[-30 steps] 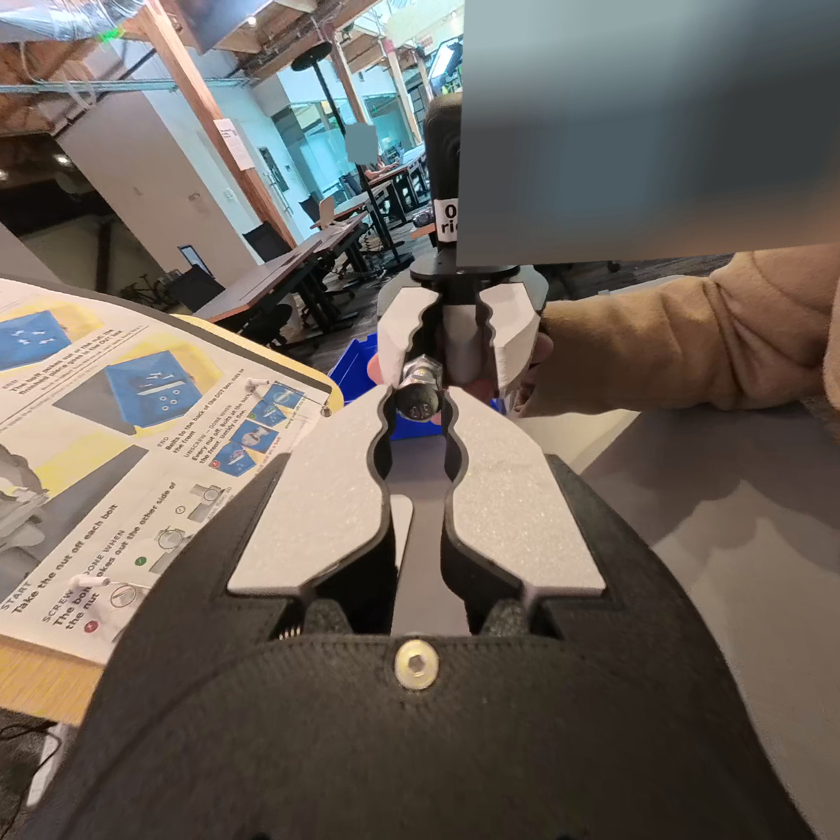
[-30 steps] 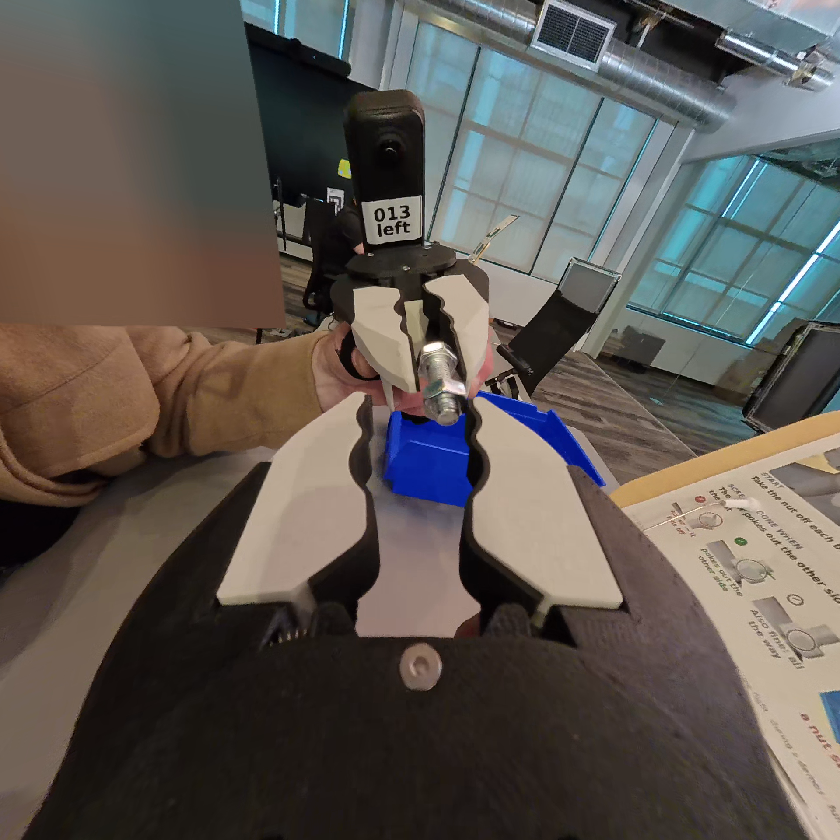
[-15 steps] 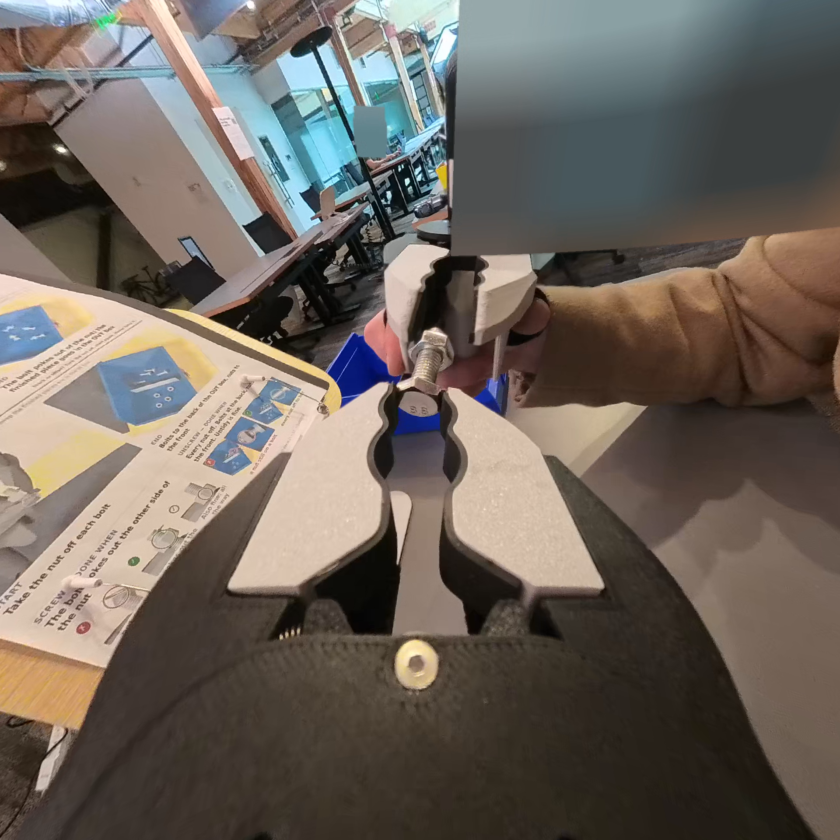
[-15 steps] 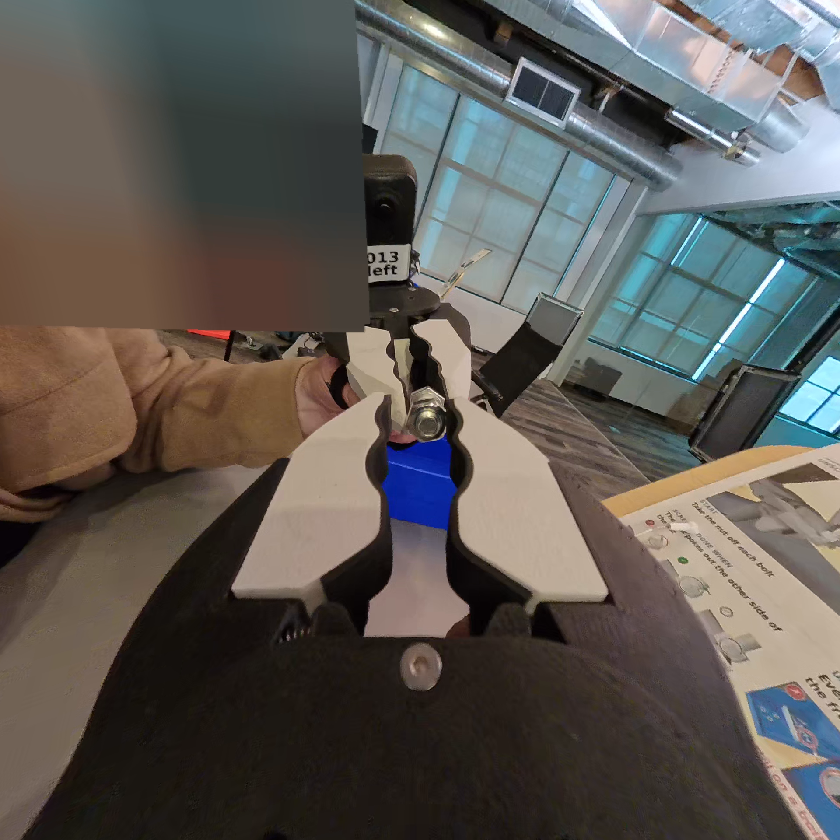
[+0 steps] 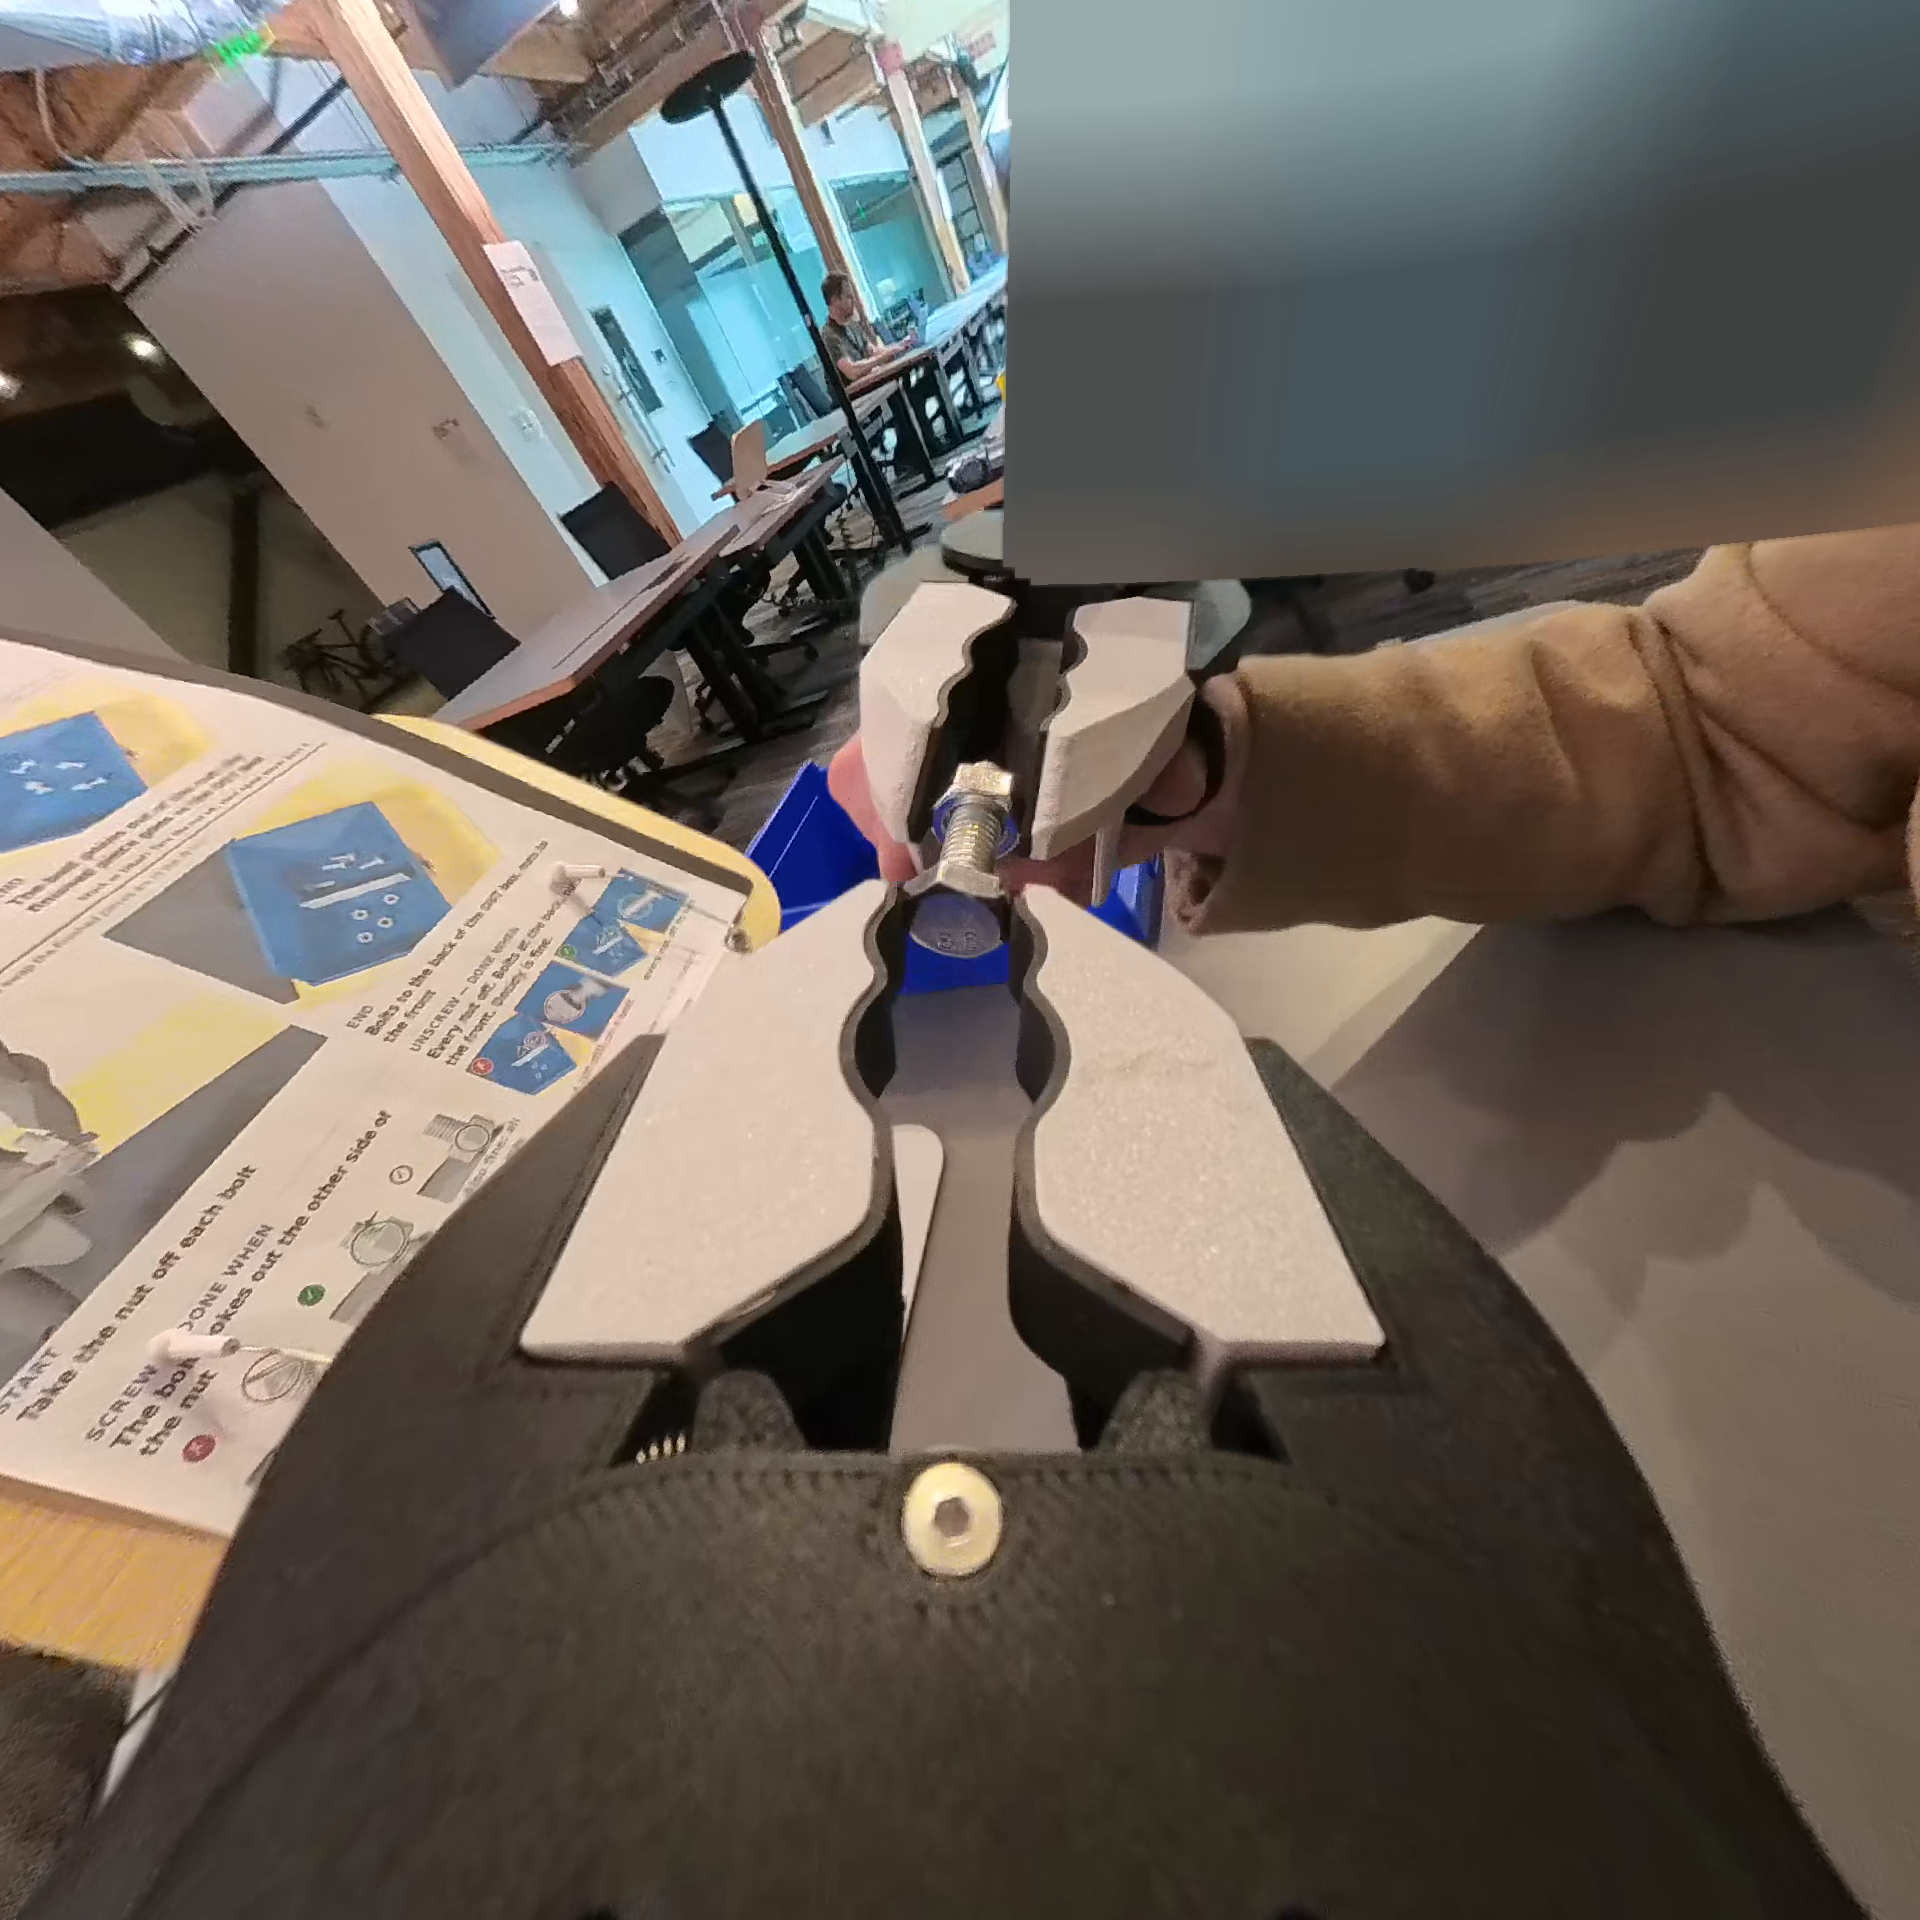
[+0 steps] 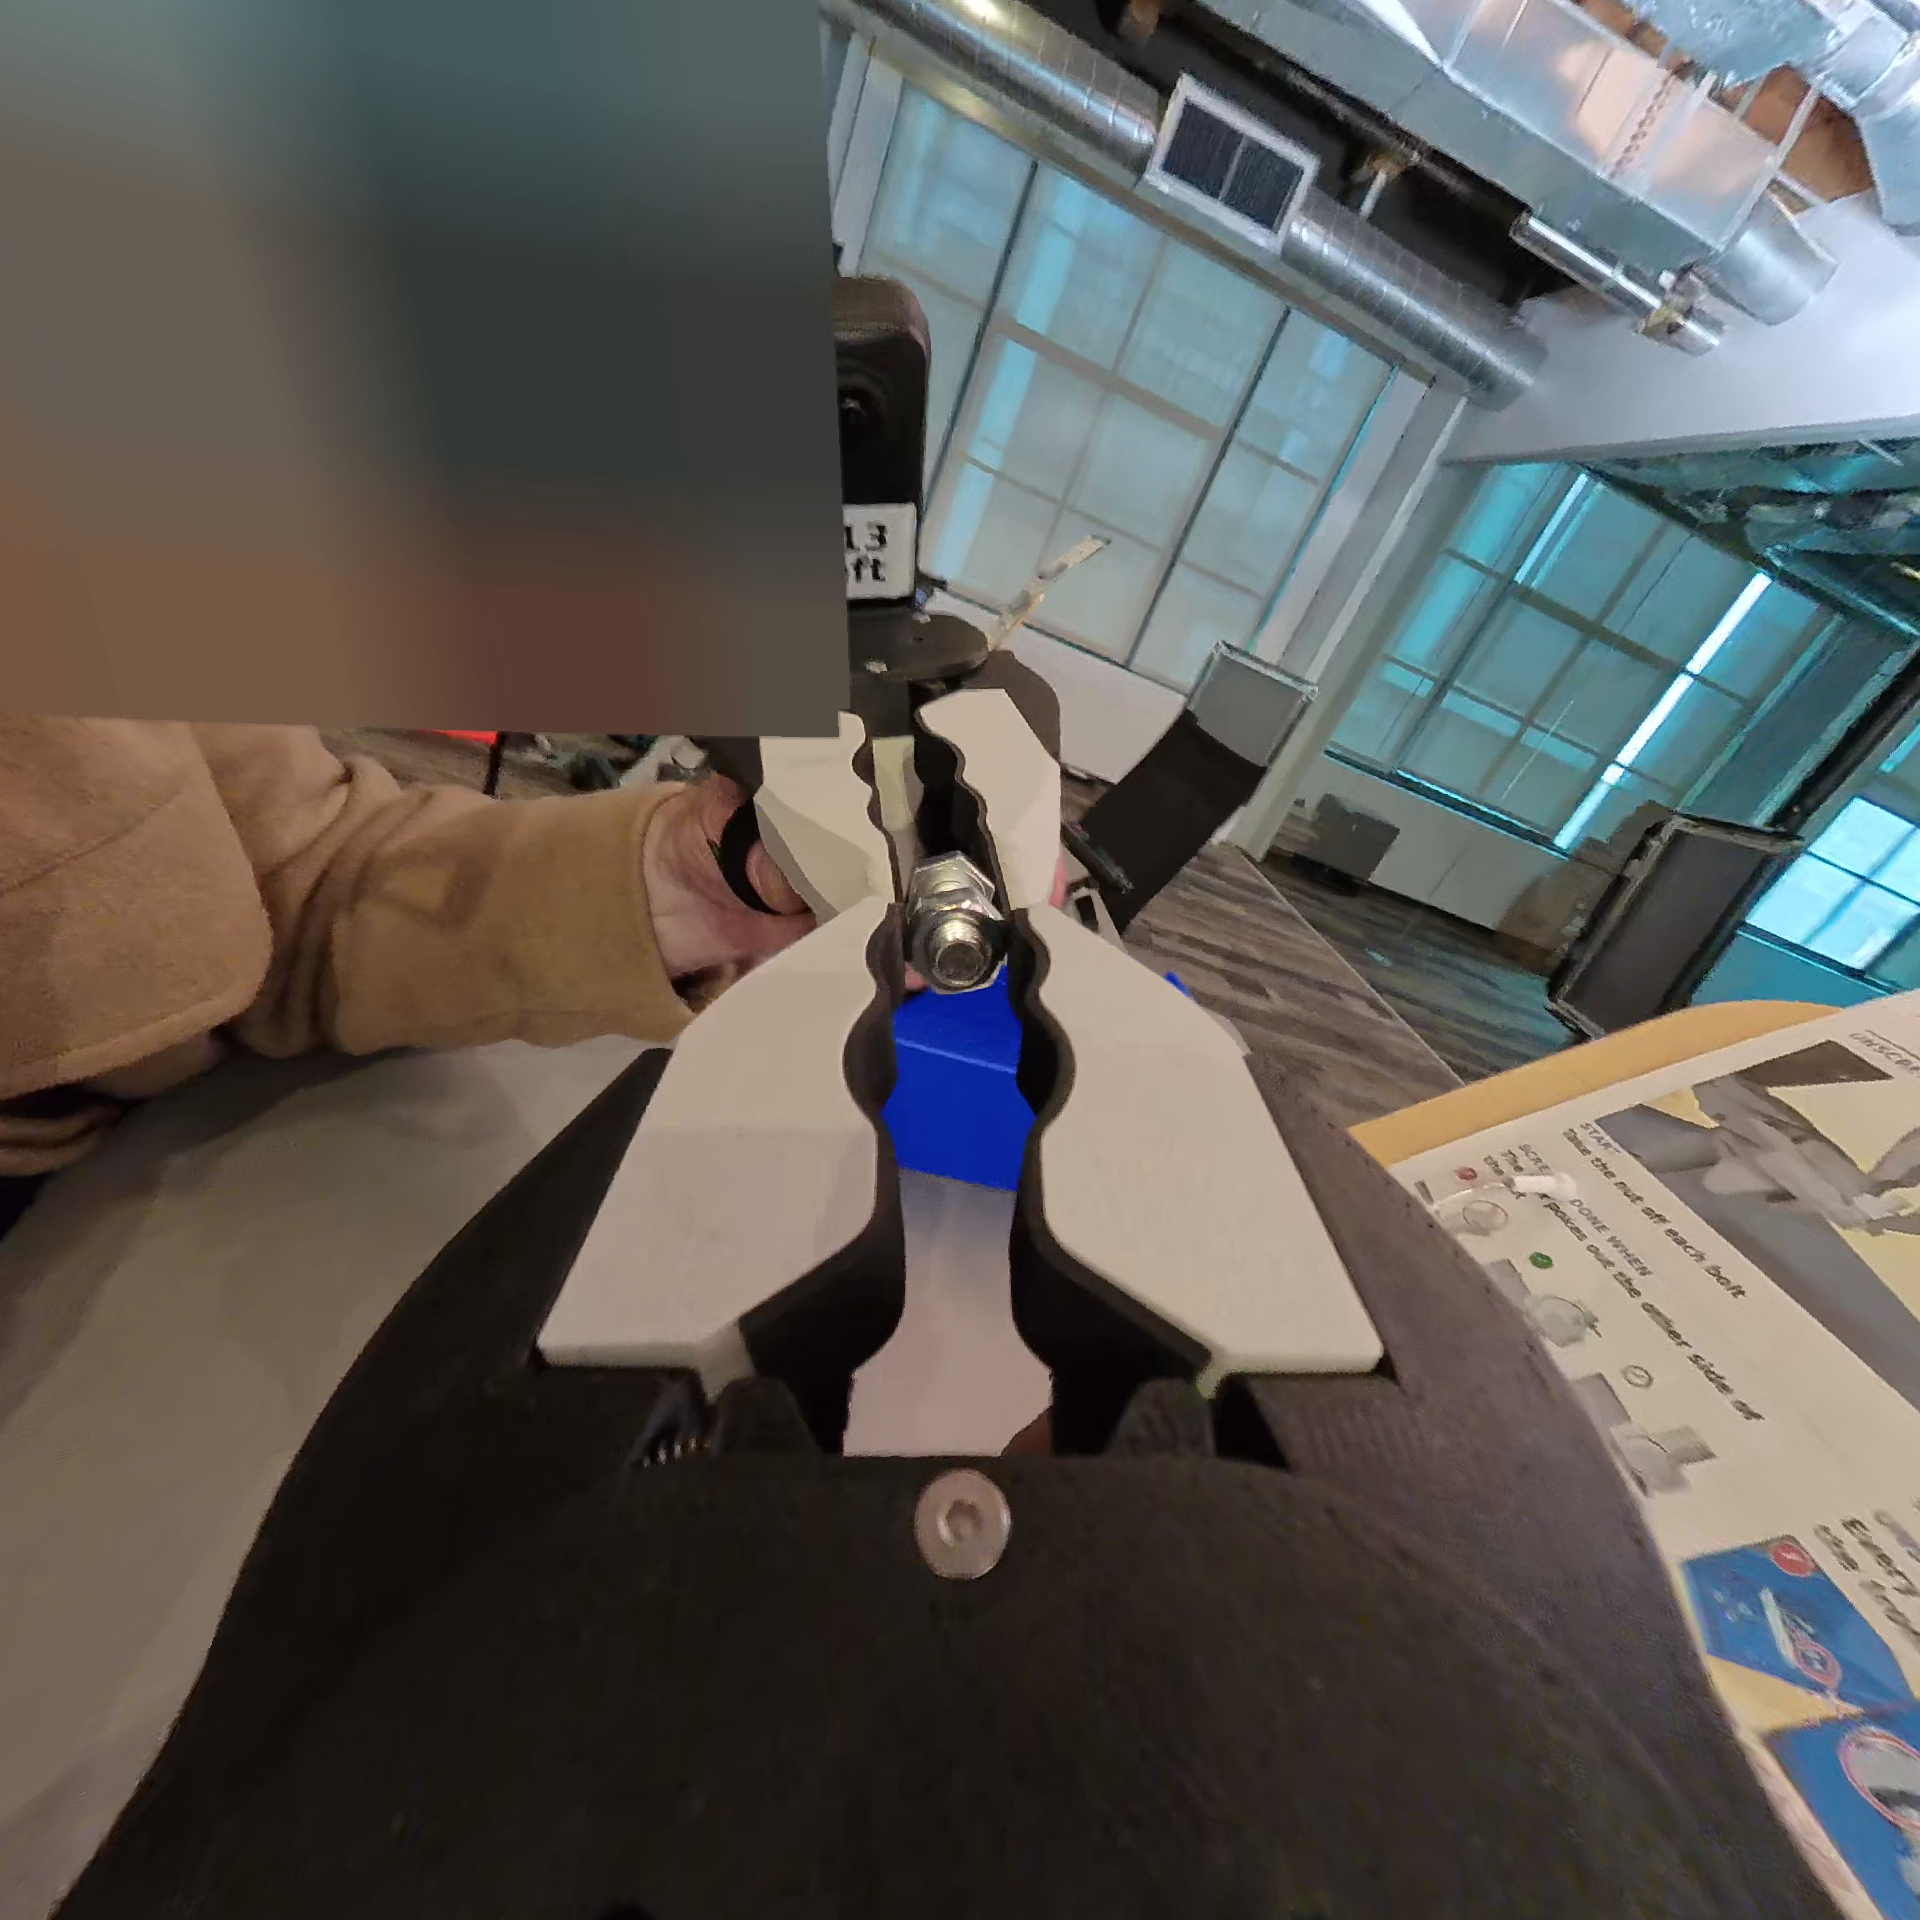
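Two handheld grippers meet tip to tip above a grey table [image 5: 1662, 1299]. The left gripper [image 5: 951, 914] is closed on the head of a steel bolt [image 5: 961, 930] at its fingertips. The right gripper [image 6: 951, 935], facing it, is closed on the nut [image 6: 948, 885] at the bolt's threaded end. Just beyond and below the tips sits a blue bin [image 6: 956, 1101]. An instruction sheet [image 5: 260, 987] lies left of the left gripper.

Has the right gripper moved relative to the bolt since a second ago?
Yes: the right gripper has advanced toward the bolt, its tips now flanking it above the blue bin, jaws narrower.
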Action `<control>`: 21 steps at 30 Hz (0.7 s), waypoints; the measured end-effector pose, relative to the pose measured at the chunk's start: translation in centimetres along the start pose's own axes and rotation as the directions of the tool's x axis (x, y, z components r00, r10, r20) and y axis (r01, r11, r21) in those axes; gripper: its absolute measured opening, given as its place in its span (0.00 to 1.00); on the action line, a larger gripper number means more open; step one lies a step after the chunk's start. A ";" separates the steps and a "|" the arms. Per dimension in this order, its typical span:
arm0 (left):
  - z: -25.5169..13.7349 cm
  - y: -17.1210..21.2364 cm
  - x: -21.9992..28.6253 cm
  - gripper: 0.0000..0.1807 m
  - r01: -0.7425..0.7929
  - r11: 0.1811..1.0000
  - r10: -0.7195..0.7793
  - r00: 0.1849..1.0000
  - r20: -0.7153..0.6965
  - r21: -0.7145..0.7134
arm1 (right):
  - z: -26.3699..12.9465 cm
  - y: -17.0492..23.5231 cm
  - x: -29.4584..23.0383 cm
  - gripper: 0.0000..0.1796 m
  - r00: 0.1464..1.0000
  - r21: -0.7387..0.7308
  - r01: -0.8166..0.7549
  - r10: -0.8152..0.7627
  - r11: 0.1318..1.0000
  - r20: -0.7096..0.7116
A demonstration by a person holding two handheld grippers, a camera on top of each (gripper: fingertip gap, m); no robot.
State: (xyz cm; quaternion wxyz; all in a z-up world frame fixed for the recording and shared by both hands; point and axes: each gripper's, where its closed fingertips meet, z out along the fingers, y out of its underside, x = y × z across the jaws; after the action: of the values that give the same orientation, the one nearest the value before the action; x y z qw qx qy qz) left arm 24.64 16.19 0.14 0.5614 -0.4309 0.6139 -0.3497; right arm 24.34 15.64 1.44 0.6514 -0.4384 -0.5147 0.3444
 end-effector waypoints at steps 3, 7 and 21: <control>-0.1 -0.6 0.2 0.13 0.022 0.998 -0.021 0.999 -0.029 0.053 | 0.0 -0.2 0.0 0.11 1.000 0.047 -0.025 0.024 0.999 0.011; -0.7 -1.8 0.0 0.17 0.062 0.984 -0.056 0.998 -0.042 0.165 | 0.0 -0.8 0.0 0.11 0.990 0.165 -0.136 0.127 0.977 0.065; -0.6 -1.7 0.3 0.12 -0.171 0.977 0.163 0.984 0.068 0.130 | 0.3 -0.4 -0.1 0.10 0.867 0.312 -0.484 0.398 0.818 0.302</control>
State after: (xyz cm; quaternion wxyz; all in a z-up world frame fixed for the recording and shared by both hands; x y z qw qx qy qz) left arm 24.30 15.20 1.66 0.6341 -0.3487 0.6064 -0.3296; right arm 24.03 15.44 1.77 0.5632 -0.3708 -0.3919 0.6259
